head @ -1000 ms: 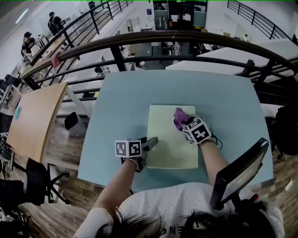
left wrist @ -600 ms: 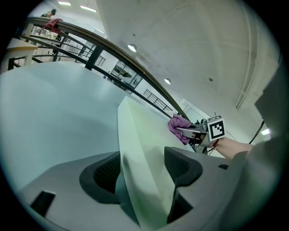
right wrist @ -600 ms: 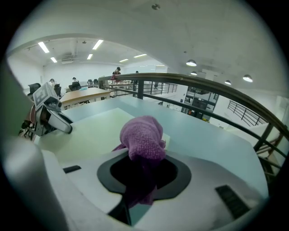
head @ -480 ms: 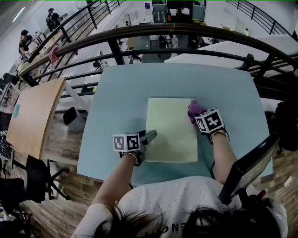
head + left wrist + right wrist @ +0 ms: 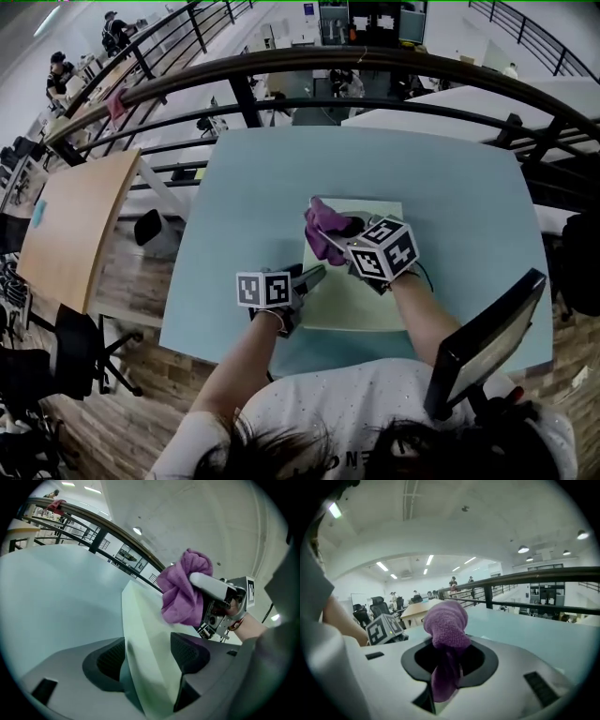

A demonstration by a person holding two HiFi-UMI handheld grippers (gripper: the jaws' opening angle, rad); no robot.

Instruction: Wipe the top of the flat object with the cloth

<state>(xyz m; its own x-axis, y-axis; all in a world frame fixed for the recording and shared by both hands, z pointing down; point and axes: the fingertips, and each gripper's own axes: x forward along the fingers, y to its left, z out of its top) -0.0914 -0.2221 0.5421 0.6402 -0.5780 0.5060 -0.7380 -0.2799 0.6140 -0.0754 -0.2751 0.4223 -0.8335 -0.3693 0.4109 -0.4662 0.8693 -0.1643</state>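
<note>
A pale green flat sheet [image 5: 356,298] lies on the light blue table [image 5: 248,187]. My left gripper [image 5: 312,276] is at the sheet's lower left edge, shut on that edge. In the left gripper view the sheet [image 5: 140,634] runs between the jaws. My right gripper [image 5: 341,240] is shut on a purple cloth [image 5: 322,230] and hangs over the sheet's upper left part. Whether the cloth touches the sheet I cannot tell. The right gripper view shows the cloth [image 5: 445,630] bunched and sticking up from between the jaws, with the left gripper's marker cube [image 5: 384,627] beyond.
A dark monitor [image 5: 483,342] stands at the table's near right corner. A black railing [image 5: 281,80] curves behind the table's far edge. A wooden table [image 5: 70,225] and an office chair [image 5: 150,242] are off to the left, below.
My right gripper has carried the purple cloth from the sheet's right edge across to its upper left part. The left gripper stays on the sheet's lower left edge.
</note>
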